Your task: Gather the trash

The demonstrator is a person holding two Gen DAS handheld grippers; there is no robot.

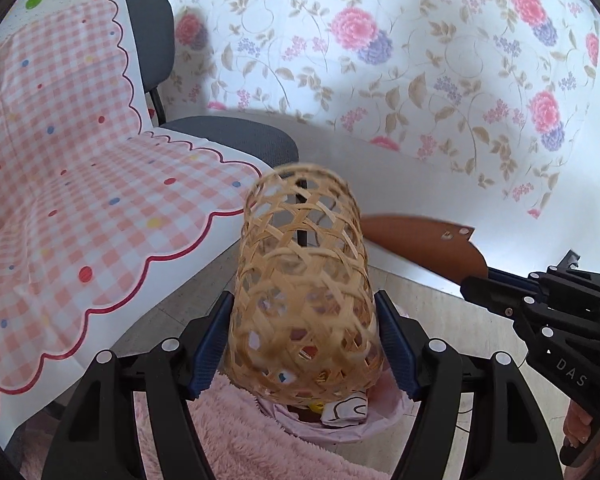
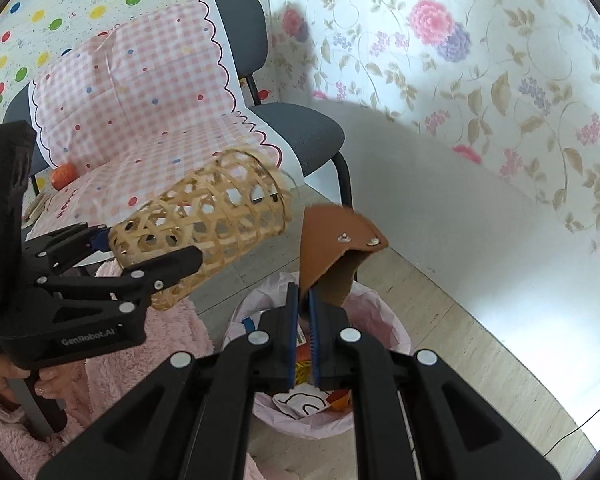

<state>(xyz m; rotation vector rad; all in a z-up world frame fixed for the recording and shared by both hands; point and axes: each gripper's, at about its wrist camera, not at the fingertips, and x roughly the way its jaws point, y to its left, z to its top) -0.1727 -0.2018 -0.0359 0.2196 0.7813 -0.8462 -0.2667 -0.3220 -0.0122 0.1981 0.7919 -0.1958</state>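
Woven bamboo basket (image 1: 304, 288) between left fingers (image 1: 212, 344), open lattice, tan

Both wrist cameras angled downward, close, sharing woven basket (image 1: 304, 292), bin (image 2: 384, 320)

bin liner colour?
Pale pink bin liner, seen best in the right wrist view, below the brown leather piece.

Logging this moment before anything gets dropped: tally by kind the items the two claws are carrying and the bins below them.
Woven bamboo basket, in the left claw: 1
Brown leather piece, in the right claw: 1
Bin with pink liner, holding wrappers: 1
Total: 3
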